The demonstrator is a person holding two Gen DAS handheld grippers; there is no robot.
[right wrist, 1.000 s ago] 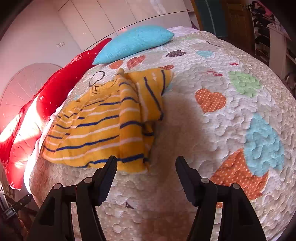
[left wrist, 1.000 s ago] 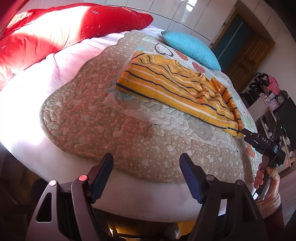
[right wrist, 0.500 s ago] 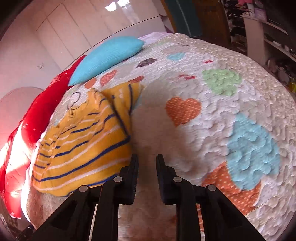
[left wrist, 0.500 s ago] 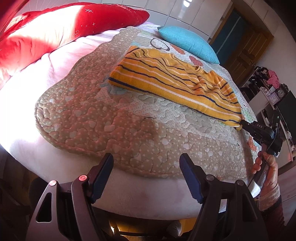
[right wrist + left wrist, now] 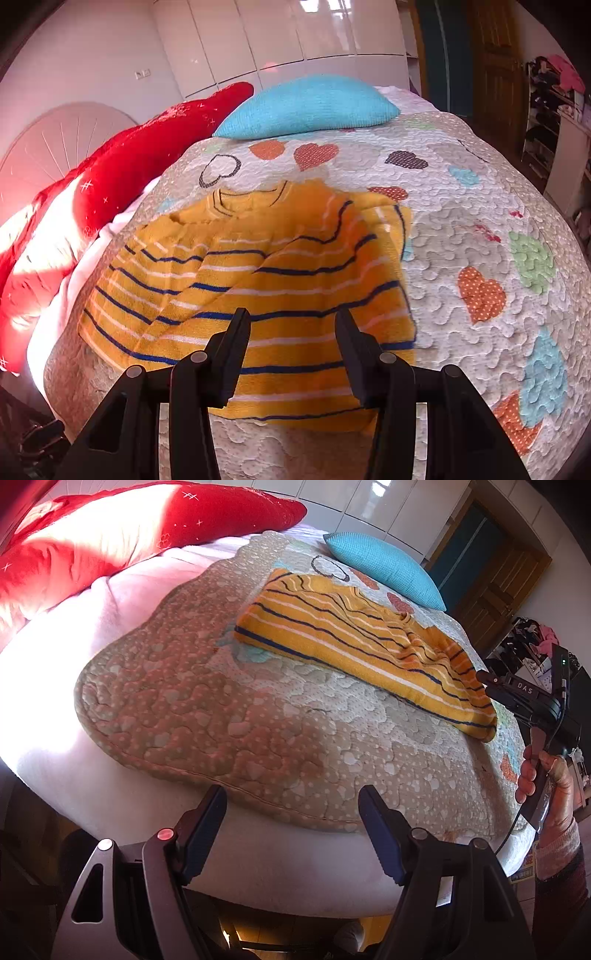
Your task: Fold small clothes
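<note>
A small yellow sweater (image 5: 258,280) with navy and white stripes lies folded on the heart-print quilt (image 5: 480,229); it also shows in the left wrist view (image 5: 351,638). My right gripper (image 5: 291,325) is open and empty, hovering just over the sweater's near hem. In the left wrist view the right gripper's body (image 5: 517,698) sits at the sweater's right end, held by a hand (image 5: 546,786). My left gripper (image 5: 291,812) is open and empty, off the quilt's near edge, well short of the sweater.
A turquoise pillow (image 5: 306,107) and a red duvet (image 5: 110,173) lie at the head of the bed. White wardrobes (image 5: 295,37) stand behind. A wooden door (image 5: 495,62) and cluttered shelves (image 5: 550,110) are to the right. The quilt's edge (image 5: 229,786) drops to white sheet.
My right gripper shut half a second ago and has opened again, and its view has swung over the sweater. The sweater's right side looks folded over. My left gripper stayed open, shifting slightly.
</note>
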